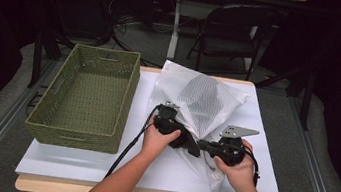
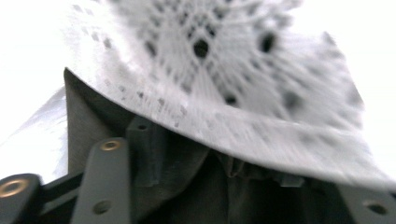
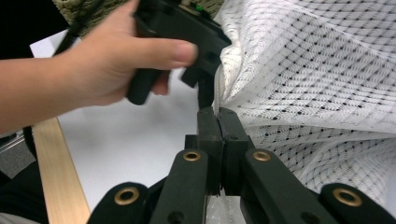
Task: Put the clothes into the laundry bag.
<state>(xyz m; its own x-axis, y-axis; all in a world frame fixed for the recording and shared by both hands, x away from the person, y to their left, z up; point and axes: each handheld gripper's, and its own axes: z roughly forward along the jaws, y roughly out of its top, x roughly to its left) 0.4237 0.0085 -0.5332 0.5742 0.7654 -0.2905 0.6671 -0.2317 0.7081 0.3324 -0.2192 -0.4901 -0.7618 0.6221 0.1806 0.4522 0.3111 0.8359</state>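
Both grippers (image 1: 190,147) (image 3: 218,116) pinch the mesh bag (image 1: 198,97).

We find no readable text, label, brand, number or sign anywhere, neither on the white mesh bag (image 1: 198,102) nor on the green woven basket (image 1: 88,95).

The 2 forearms come in from the bottom edge and converge over the middle of the table, where the left gripper (image 1: 190,146) points right with its jaws hidden, and the right gripper (image 3: 218,115) has its jaws pressed together.
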